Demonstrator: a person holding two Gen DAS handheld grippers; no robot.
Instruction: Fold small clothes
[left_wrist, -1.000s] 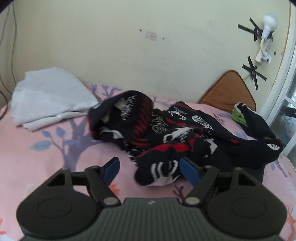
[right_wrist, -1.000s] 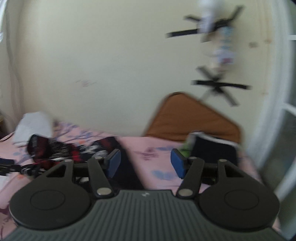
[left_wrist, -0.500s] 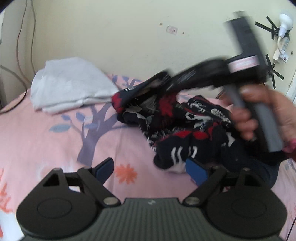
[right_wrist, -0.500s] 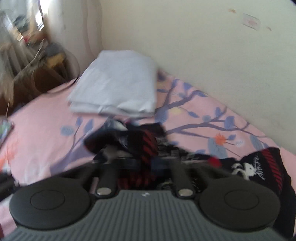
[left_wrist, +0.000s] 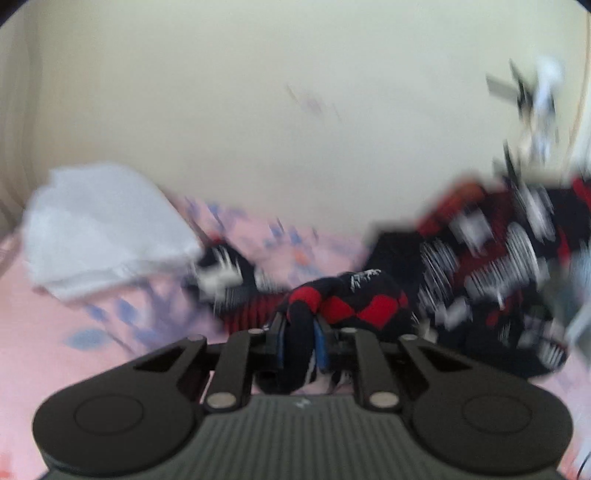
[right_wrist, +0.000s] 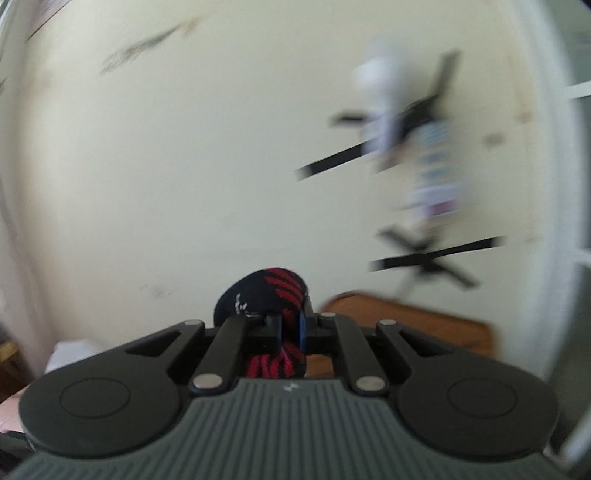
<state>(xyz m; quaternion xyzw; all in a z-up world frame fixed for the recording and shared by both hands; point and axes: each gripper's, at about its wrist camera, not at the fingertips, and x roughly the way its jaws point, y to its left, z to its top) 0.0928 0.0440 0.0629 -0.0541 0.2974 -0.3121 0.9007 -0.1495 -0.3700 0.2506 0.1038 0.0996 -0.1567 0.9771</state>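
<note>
A black garment with red and white patterns (left_wrist: 491, 258) stretches across the pink bed, blurred and lifted at the right. My left gripper (left_wrist: 300, 339) has its jaws closing, and the blue pads press on a bunched black and red fold (left_wrist: 354, 302) of that garment. In the right wrist view my right gripper (right_wrist: 290, 330) is shut on another black and red striped piece of the garment (right_wrist: 269, 291), held up in front of the cream wall. The cloth between the two grips is hidden in that view.
A folded white cloth (left_wrist: 99, 229) lies at the back left of the pink flowered bed sheet (left_wrist: 55, 332). The cream wall (right_wrist: 184, 166) carries black tape crosses (right_wrist: 424, 258) and a white fitting. A brown cushion (right_wrist: 406, 321) leans at the wall's foot.
My left gripper went from wide open around the garment's near end to pinching it and rose. My right gripper took hold of the far end and swung up and right with it.
</note>
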